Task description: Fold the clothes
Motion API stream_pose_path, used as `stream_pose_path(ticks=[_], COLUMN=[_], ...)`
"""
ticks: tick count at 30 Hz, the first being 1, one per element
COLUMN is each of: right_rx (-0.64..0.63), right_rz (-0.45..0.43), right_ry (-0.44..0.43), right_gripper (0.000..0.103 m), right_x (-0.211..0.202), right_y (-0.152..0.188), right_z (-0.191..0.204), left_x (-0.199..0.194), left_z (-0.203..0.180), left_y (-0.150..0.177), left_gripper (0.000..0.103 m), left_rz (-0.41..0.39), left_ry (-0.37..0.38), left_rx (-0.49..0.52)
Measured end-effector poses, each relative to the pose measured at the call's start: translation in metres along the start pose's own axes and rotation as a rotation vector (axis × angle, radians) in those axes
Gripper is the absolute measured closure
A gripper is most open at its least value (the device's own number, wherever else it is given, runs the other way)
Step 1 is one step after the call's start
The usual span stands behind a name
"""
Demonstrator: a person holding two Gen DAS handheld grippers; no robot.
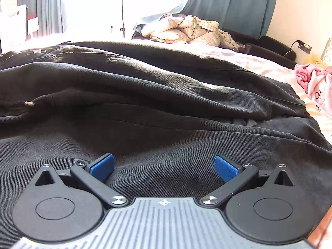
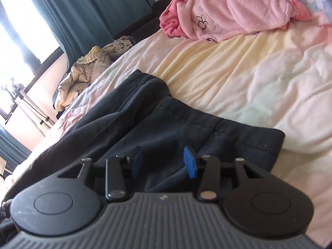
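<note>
Left gripper sits low over black trousers, jaws spread wide, blue pads clear of each other, nothing pinched between them. Cloth lies right under the fingers; actual contact can't be confirmed.

Right gripper hangs above the hem end of the same black trousers, jaws partly apart, gap between the pads empty, not gripping the fabric.

Trousers: dark denim-like weave, spread along the bed, one leg lapped over the other with soft ridges and folds. Rivet and small tag show near the waistband in the left wrist view; both stitched hems show side by side in the right wrist view.

Beyond: pink fleece garment crumpled further up the bed, well apart from the trousers. Beige puffer jacket heaped at the far side, near teal curtains.
</note>
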State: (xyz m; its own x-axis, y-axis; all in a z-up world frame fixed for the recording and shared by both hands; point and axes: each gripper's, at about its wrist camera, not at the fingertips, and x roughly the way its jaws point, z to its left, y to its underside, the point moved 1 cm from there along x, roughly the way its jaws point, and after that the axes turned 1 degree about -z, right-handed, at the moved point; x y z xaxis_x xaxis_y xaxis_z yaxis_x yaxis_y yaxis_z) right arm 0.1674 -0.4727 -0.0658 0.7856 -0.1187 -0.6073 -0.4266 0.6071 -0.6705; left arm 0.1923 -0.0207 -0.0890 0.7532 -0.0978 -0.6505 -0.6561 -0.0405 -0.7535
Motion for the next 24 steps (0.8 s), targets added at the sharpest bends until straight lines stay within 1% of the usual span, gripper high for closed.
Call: stream_pose_path(ticks=[5,8,11,14,19,22,24], right_rx=[-0.146,-0.19,-0.258,-0.317,-0.333,-0.324,-0.311], right_rz=[-0.003,-0.027,-0.031,-0.044,-0.059,-0.058,-0.054], right_ry=[-0.003,-0.024,-0.038,-0.056,-0.105,-0.12,-0.13], right_gripper=[0.057,0.057,0.057,0.056,0.056,0.055,0.055], right_x=[-0.039,-0.06,-0.073,-0.083,-0.093,-0.094,-0.093], right_y=[0.02,0.028,0.036,0.041,0.039,0.038,0.037], right_z=[0.012,0.016,0.022,0.027,0.028,0.025,0.023], left_x=[-0.017,-0.029,-0.044,-0.063,-0.102,-0.13,-0.146], left_z=[-0.001,-0.001,0.0,0.005,0.023,0.044,0.062], left_y=[0.008,0.016,0.021,0.023,0.018,0.008,0.001], left_gripper=[0.0,0.0,0.0,0.0,0.0,0.0,0.0], left_rz=[-0.02,-0.028,-0.028,-0.028,-0.042,-0.066,-0.081], left_ry=[-0.02,-0.045,-0.044,-0.052,-0.072,-0.087,-0.11], left_rx=[0.03,0.056,0.09,0.092,0.086,0.08,0.059])
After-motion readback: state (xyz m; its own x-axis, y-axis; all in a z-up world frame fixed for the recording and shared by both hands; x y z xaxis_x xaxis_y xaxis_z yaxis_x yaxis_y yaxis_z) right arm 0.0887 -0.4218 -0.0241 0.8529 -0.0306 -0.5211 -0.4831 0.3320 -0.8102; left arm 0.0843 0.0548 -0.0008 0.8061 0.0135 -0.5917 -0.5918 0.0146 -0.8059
